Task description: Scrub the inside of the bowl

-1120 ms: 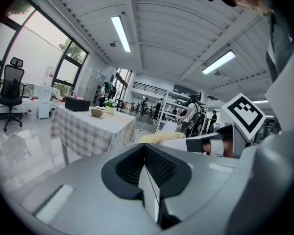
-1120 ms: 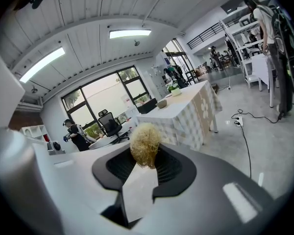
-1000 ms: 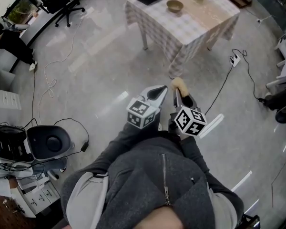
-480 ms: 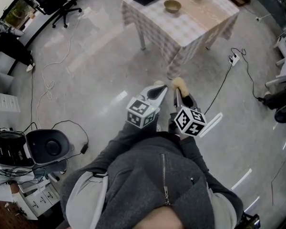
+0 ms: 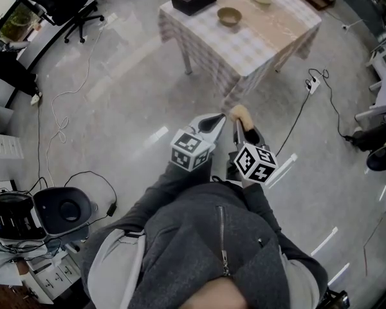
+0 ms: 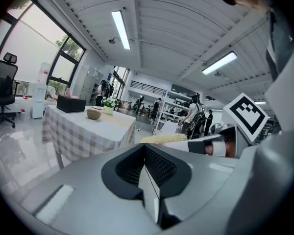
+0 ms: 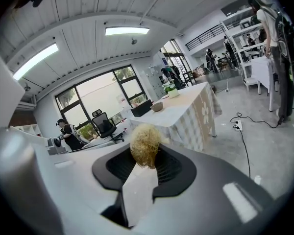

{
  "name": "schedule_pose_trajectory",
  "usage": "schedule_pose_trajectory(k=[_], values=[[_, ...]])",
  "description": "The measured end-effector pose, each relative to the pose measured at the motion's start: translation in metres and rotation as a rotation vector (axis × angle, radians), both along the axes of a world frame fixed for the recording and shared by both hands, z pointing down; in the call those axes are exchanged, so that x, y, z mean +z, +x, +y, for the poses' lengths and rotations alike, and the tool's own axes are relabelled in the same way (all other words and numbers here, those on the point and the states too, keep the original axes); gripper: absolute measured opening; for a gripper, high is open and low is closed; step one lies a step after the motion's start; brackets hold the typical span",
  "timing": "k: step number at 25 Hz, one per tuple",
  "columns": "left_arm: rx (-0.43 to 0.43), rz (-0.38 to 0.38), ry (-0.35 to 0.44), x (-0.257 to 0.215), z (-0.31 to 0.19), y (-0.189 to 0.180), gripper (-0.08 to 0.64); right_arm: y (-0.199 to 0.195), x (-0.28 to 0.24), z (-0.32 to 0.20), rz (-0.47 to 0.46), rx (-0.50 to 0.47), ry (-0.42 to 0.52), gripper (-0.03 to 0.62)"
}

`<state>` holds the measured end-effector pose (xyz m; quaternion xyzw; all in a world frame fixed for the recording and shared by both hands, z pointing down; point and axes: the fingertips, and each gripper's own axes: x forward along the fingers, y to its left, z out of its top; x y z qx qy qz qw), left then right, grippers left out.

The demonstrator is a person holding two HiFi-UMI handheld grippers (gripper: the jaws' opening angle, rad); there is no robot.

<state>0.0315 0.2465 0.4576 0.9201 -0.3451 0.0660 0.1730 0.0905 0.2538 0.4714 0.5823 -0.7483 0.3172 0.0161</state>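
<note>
Steadily the bench (image 5: 264, 40) and bowl (image 5: 229, 16), upper centre, draw nearer: approach only, left fingers (image 6: 148, 190) closed empty, right fingers (image 7: 137, 192) clamping the scrubber (image 7: 144, 147).

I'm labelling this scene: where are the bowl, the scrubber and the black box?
bowl (image 5: 229, 16), head view, its inside.
scrubber (image 7: 144, 145), right gripper view, its fibrous middle.
black box (image 5: 196, 4), head view, its front side.

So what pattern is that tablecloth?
The tablecloth is checked, pale grey and white; head view shows it best.
</note>
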Motion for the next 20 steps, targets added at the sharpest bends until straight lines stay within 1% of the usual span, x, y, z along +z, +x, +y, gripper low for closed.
schedule_pose_trajectory(k=[4,10,20], values=[[0.013,-0.001,-0.005,-0.002,-0.03,0.002,0.009,-0.006,-0.004,-0.029,0.003,-0.013,0.001,0.106],[0.034,-0.006,-0.004,-0.01,-0.075,0.005,0.009,-0.004,-0.011,-0.074,-0.001,-0.003,-0.003,0.106],[0.03,-0.021,-0.006,-0.021,-0.154,-0.005,0.009,-0.018,-0.026,-0.154,-0.013,-0.013,0.004,0.106]])
